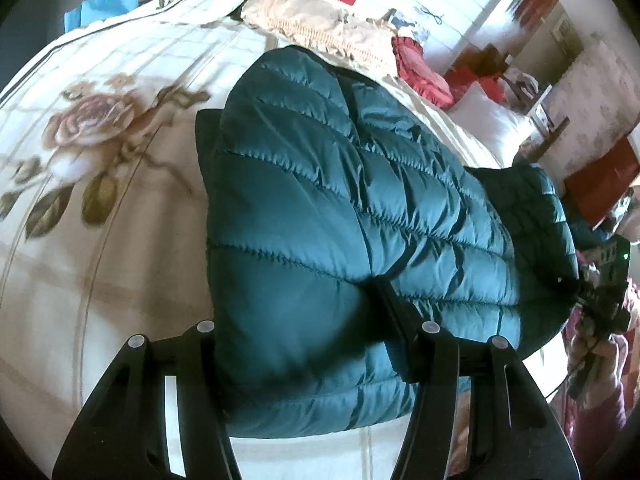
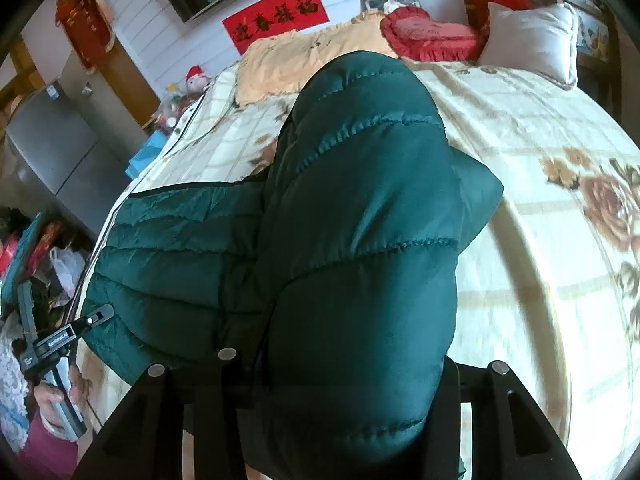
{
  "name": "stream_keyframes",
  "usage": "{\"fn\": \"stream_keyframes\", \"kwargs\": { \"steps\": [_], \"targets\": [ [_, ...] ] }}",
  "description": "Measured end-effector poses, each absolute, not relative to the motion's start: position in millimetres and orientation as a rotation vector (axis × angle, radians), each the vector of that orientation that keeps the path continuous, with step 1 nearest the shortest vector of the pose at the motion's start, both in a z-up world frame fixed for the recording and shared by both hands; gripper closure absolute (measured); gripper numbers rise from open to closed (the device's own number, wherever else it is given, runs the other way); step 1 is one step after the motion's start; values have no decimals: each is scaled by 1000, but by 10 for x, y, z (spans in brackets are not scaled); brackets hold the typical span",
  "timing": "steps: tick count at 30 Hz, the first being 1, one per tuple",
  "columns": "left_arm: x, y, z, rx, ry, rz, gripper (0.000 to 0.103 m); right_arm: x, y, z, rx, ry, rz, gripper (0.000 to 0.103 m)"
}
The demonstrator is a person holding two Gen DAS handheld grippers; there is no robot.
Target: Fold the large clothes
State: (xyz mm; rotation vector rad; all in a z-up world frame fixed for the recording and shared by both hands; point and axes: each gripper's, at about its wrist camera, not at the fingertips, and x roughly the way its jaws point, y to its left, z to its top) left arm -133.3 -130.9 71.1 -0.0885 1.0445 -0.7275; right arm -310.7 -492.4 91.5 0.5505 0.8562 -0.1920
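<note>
A teal quilted puffer jacket [image 1: 320,180] lies across a bed, partly lifted at its near edge. My left gripper [image 1: 292,240] is shut on one end of it; the padded cloth bulges between the two black fingers [image 1: 394,312]. My right gripper [image 2: 352,340] is shut on the other end of the jacket [image 2: 360,160], where a thick fold fills the gap and hides most of both fingers. In the right wrist view the left gripper [image 2: 64,340] shows at the lower left, held by a hand [image 2: 56,396]. In the left wrist view the right gripper [image 1: 604,304] shows at the far right.
The bed carries a cream quilt with rose prints [image 1: 100,160]. At its head lie a peach frilled cover [image 1: 320,12], a red heart pillow [image 2: 432,36] and a white pillow [image 2: 532,36]. A grey cabinet [image 2: 52,148] and floor clutter [image 2: 40,248] stand beside the bed.
</note>
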Motion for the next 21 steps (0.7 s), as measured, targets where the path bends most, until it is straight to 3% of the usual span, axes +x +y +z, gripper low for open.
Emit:
{"fn": "stream_keyframes", "kwargs": {
  "steps": [4, 6, 7, 9, 13, 21],
  "targets": [
    [-1464, -1168, 612, -88, 1076, -704, 44, -3312, -4891, 790, 595, 869, -210, 50],
    [-1473, -1140, 580, -107, 1074, -688, 35, -3331, -4967, 640, 612, 879, -262, 30],
    [-1470, -1125, 568, -117, 1073, -669, 29, -3330, -5023, 574, 627, 883, -278, 26],
    [-1473, -1077, 562, -143, 1078, -644, 27, -3385, -5159, 465, 695, 857, -308, 16],
    [-1578, -1007, 663, -121, 1040, -576, 27, -3540, -5259, 494, 762, 809, -361, 16],
    [-1961, -981, 958, -14, 898, -496, 27, -3875, -5029, 891, 542, 789, -537, 16]
  ]
}}
